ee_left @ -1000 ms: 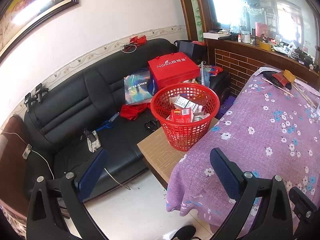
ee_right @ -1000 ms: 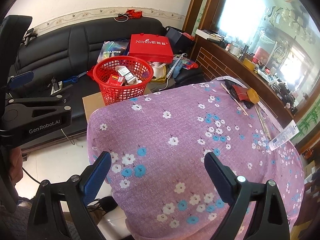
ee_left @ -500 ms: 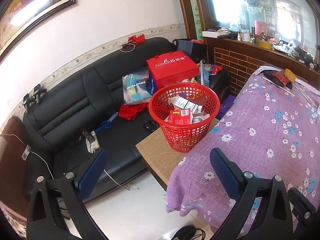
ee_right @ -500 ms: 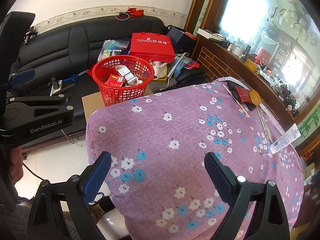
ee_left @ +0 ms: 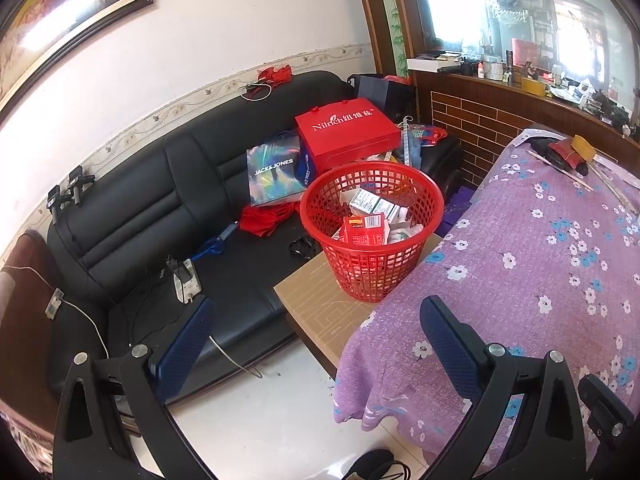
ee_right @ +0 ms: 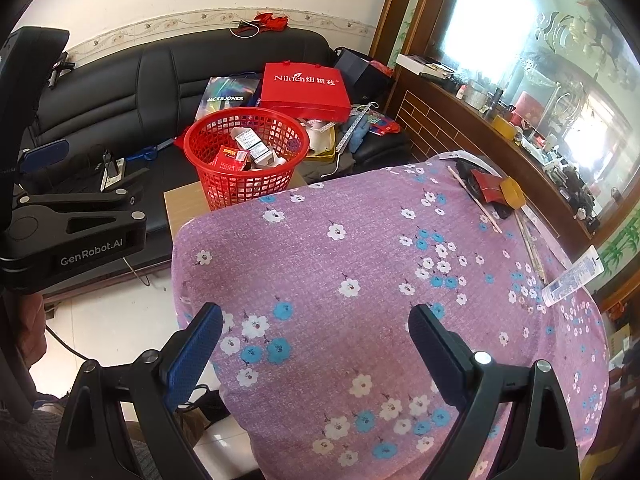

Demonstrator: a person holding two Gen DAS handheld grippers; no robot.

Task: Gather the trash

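A red mesh basket (ee_left: 372, 236) stands on a cardboard box (ee_left: 320, 300) beside the purple flowered table (ee_left: 540, 248). It holds several small cartons, among them a red one (ee_left: 365, 229). The basket also shows in the right wrist view (ee_right: 246, 156). My left gripper (ee_left: 316, 344) is open and empty, low over the floor in front of the box. My right gripper (ee_right: 316, 344) is open and empty above the near part of the tablecloth (ee_right: 360, 280). A white tube (ee_right: 573, 277) lies at the table's right edge. A red and yellow item (ee_right: 496, 190) and sticks lie at the far end.
A black sofa (ee_left: 160, 208) behind the basket carries a red gift bag (ee_left: 346, 130), a shiny Jack&Jones bag (ee_left: 274, 174), red cloth and cables. A brick-faced counter (ee_left: 488, 116) with clutter runs along the right. The left gripper's body (ee_right: 72, 232) shows at left in the right wrist view.
Both views have shifted slightly, with the basket sitting a little lower and more central in the left view. Both grippers stay open and empty.
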